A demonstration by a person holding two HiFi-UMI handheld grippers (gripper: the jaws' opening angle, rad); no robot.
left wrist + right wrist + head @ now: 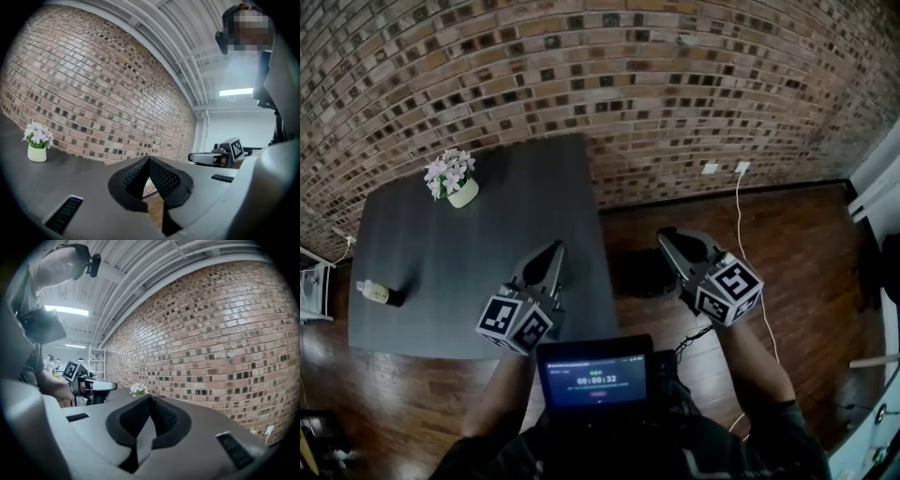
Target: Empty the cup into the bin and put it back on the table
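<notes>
Brick wall backed the site; a dark counter stood on the wooden floor.

Progress: my left claw was clenched on nothing and hung over the counter's near corner. My right claw was likewise clenched and empty, above the floor beside the bin. A small pale item, which I took for the cup, sat on the counter's far left edge, well apart from both claws. I could not make out what, if anything, it contained. In my judgement the job was either not begun or already complete; nothing was in transit.

Count: one counter, one cup, one dark round bin, one flower pot, two claws.
</notes>
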